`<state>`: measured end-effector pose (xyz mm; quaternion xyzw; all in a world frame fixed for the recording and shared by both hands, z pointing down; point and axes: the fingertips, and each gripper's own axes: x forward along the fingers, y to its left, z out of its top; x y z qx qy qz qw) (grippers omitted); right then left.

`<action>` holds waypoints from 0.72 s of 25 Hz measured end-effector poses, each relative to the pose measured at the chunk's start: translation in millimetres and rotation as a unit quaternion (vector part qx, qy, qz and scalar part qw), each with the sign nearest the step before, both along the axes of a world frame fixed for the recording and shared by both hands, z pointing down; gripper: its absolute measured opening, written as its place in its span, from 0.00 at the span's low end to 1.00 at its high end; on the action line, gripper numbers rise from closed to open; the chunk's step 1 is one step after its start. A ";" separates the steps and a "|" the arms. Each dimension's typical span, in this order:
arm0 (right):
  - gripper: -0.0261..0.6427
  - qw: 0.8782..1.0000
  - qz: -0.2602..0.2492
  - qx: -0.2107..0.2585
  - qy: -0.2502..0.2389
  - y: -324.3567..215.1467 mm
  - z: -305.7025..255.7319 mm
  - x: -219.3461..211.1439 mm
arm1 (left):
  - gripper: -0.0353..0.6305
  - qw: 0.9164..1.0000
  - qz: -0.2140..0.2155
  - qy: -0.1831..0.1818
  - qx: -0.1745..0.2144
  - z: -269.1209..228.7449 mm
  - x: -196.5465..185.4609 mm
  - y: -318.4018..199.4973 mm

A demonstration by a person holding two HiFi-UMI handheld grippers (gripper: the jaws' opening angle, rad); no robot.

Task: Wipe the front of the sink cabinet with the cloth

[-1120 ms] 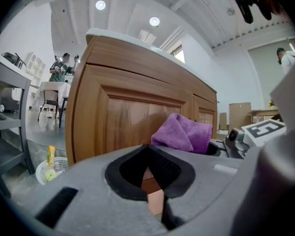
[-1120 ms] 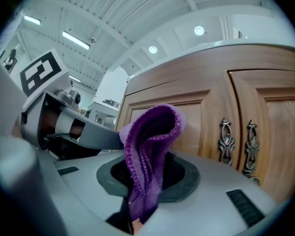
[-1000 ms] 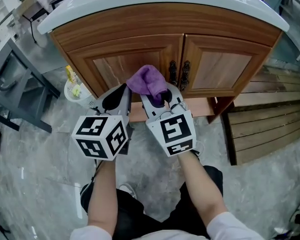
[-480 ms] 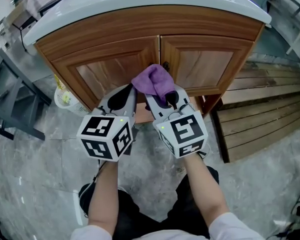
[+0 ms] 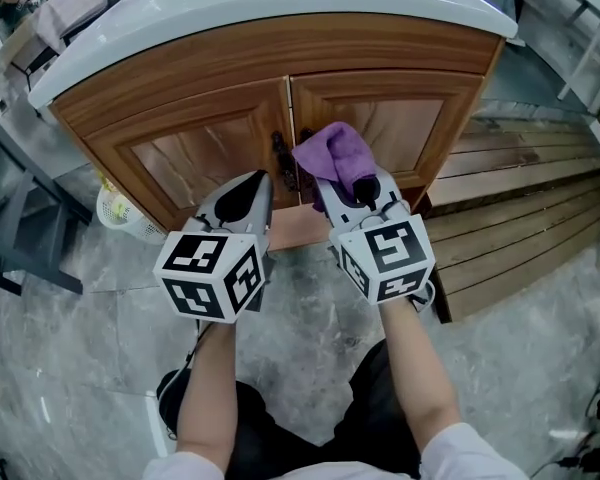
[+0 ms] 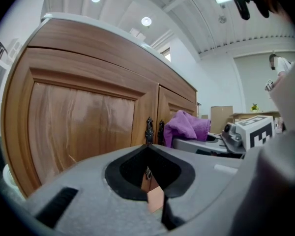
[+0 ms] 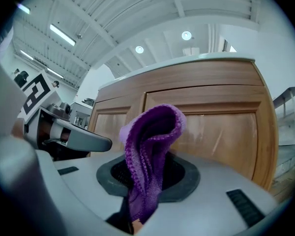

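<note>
The fuzzy purple cloth (image 5: 332,156) is clamped in the right hand-held gripper (image 5: 352,186), up at the right door of the brown wooden sink cabinet (image 5: 200,153), just past the dark metal handles (image 5: 280,155). Can't tell if it's actually touching. Left hand-held gripper (image 5: 242,198) is closed on nothing, just beside. I'd guess most of the front is still unwiped. A second ago the cloth was at the left door, so it's swept across the middle.
</note>
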<state>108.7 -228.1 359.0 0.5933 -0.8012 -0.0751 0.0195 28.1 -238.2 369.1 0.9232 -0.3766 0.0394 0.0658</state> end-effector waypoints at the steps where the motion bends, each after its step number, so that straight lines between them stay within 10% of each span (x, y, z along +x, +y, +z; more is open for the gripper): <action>1: 0.17 1.000 0.008 0.001 0.002 -0.5 0.4 7.3 | 0.06 1.000 0.003 0.000 -0.001 0.4 3.2 0.2; 18: 0.17 0.991 0.133 -0.003 0.027 3.3 16.4 144.3 | 0.06 1.000 0.028 -0.010 -0.004 9.6 35.1 6.2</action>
